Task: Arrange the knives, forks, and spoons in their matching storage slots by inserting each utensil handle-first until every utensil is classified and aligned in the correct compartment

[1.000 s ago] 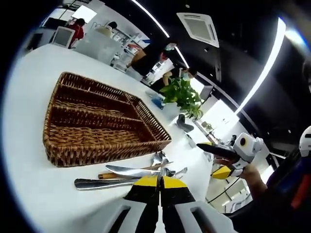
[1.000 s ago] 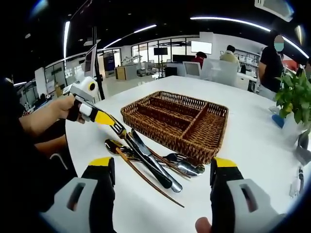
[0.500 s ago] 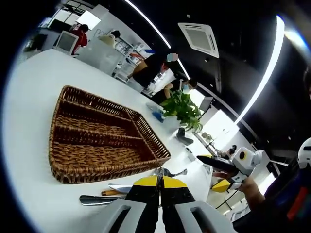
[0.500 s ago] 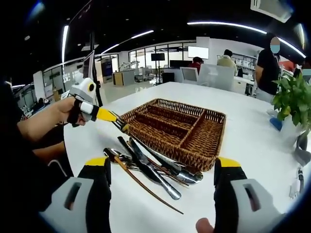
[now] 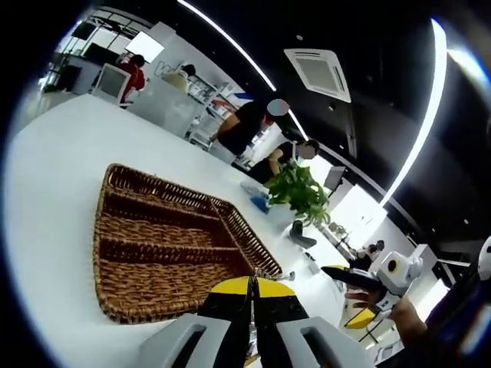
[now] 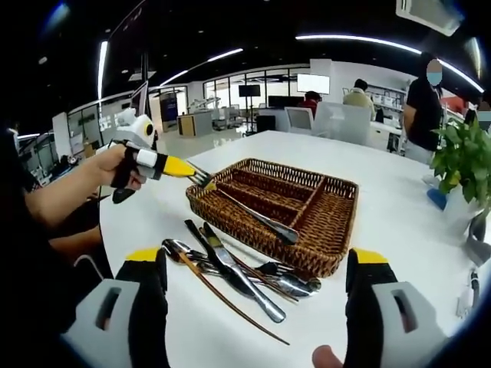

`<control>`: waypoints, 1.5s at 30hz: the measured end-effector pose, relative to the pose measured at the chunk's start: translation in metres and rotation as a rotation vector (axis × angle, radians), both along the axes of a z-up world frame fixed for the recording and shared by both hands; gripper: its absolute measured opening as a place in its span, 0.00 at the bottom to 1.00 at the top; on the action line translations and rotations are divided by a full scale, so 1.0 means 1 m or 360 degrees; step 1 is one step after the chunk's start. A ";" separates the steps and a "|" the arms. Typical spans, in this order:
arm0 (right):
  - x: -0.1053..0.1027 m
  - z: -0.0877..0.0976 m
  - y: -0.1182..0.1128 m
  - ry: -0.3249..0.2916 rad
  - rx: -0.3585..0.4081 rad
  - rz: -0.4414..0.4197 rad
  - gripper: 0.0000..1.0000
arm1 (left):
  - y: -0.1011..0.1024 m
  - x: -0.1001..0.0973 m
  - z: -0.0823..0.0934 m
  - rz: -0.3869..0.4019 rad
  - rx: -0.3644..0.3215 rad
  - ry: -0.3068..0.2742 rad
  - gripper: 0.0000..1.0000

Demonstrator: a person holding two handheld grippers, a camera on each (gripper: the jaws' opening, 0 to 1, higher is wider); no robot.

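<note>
Gripping a knife (image 6: 253,214) over the basket (image 6: 322,230), the left hand-held gripper (image 6: 201,179) is clamped — right hand-held gripper (image 6: 257,264) spread wide.

Between your right fingers (image 6: 255,287) the cutlery pile (image 6: 230,268) blocks the bench (image 6: 399,207); beyond it the basket (image 6: 307,207) wall stands, bare bench right.

Open-plan office, dark ceiling with long white light strips (image 6: 360,38) and a square ceiling vent (image 5: 317,73). White round surface (image 6: 399,207) in the foreground; a green potted plant (image 6: 462,157) stands near its edge. Beyond the plant, desks with monitors (image 6: 301,117) and several people, seated and standing. Behind the desks a glass wall (image 6: 230,84) and a wall screen (image 6: 311,79). Past the surface's far edge, pale glossy floor (image 6: 173,138).
</note>
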State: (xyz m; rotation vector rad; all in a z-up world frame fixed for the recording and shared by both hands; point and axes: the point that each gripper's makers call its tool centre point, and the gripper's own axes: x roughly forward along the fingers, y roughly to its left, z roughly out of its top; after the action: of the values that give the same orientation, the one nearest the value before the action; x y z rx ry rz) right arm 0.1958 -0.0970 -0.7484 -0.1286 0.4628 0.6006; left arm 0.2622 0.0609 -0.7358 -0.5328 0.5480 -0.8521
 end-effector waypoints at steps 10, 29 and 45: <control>-0.002 0.000 0.004 0.0008 0.0002 0.0017 0.99 | 0.005 0.030 0.005 0.0070 -0.0016 -0.0017 0.00; -0.003 -0.003 0.005 0.0017 0.0003 0.0026 0.99 | 0.016 0.081 -0.002 0.0243 0.0006 -0.0016 0.00; -0.007 -0.008 -0.004 0.0035 -0.0011 -0.0006 0.98 | 0.032 0.119 -0.034 0.0432 0.0046 0.0081 0.00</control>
State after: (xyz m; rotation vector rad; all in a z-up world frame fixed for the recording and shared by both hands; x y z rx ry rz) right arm 0.1891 -0.1009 -0.7561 -0.1275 0.4864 0.5976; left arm 0.3808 0.0926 -0.7703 -0.5886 0.5202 -0.5734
